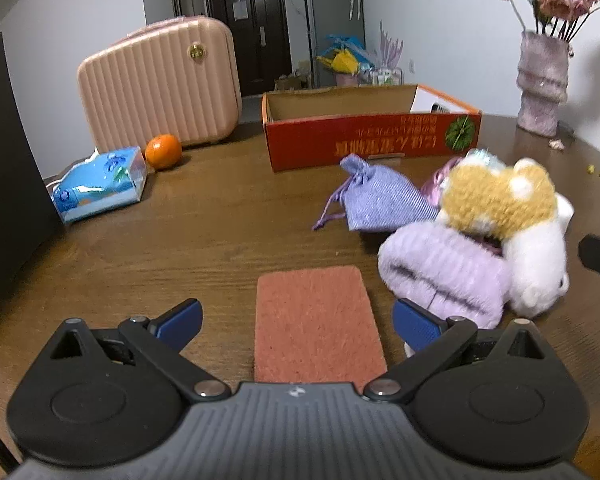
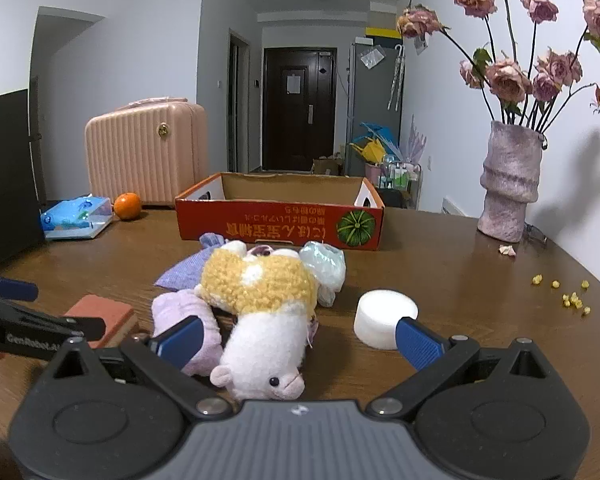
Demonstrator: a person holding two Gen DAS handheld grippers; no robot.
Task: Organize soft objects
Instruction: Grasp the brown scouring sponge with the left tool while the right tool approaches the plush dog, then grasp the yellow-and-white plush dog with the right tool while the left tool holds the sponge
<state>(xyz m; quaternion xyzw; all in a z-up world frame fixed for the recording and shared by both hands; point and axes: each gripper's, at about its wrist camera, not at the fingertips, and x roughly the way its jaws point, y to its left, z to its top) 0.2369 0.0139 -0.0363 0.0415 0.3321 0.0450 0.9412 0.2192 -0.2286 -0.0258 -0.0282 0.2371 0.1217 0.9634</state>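
My left gripper [image 1: 298,326] is open, its blue fingers on either side of a reddish sponge [image 1: 318,322] lying flat on the brown table [image 1: 204,220]. To the right lie a lilac fuzzy cloth [image 1: 444,276], a white-and-yellow plush toy [image 1: 512,220] and a purple drawstring pouch [image 1: 380,200]. My right gripper [image 2: 298,338] is open around the plush toy [image 2: 268,320], whose white head points toward the camera. A white foam cylinder [image 2: 382,316] sits by the right finger. The sponge [image 2: 100,312] and left gripper [image 2: 16,312] show at left. An orange cardboard box [image 2: 280,220] stands open behind.
A pink hard case [image 1: 160,80], an orange [image 1: 163,151] and a blue tissue pack [image 1: 100,184] stand at the back left. A vase of dried roses [image 2: 508,180] is at the right, with yellow crumbs [image 2: 568,292] nearby. A clear plastic bag [image 2: 326,268] lies behind the plush.
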